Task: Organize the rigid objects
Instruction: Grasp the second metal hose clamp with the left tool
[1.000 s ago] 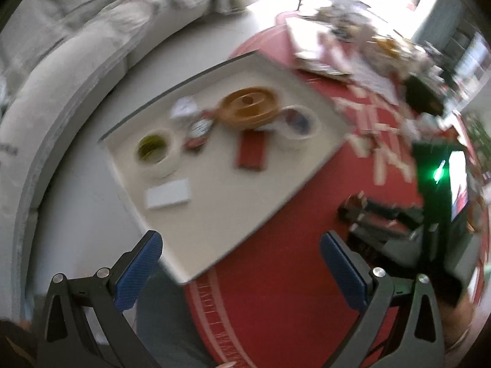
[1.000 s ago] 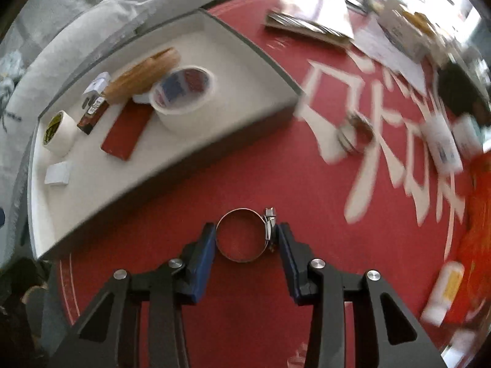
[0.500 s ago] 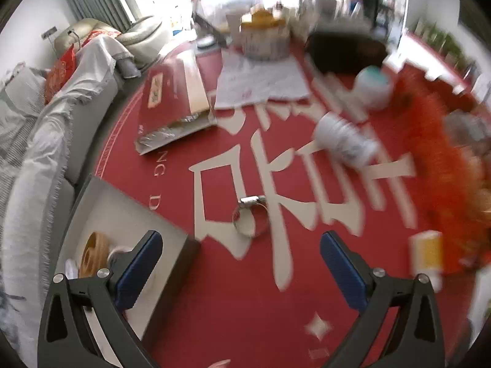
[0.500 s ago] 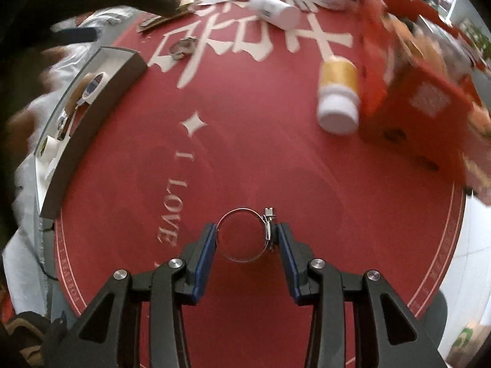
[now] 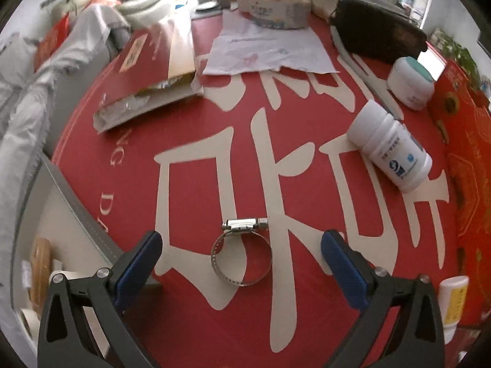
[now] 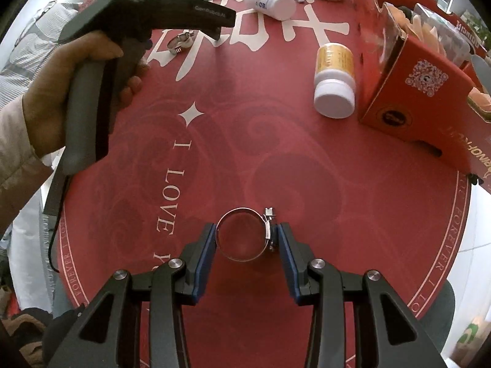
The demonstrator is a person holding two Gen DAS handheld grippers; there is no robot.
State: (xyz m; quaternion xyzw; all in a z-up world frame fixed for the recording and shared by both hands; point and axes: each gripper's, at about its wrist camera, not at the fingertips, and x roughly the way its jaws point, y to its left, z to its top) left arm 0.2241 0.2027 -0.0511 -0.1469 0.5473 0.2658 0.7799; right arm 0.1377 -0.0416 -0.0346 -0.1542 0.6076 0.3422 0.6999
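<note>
Swung off the tray [image 5: 76, 224] holding tape, left claw [image 5: 242, 260] spreads over a hose clamp [image 5: 241, 254]; right claw [image 6: 247, 236] pinches another clamp [image 6: 242, 234].

The tray [image 5: 76, 214] at the lower left was cut off by the frame edge, and the gripper arm hid the tape roll [image 5: 66, 276] in it.

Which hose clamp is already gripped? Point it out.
The hose clamp pinched in the right claw. The other clamp lies free on the red mat, between the left claw's open jaws.
</note>
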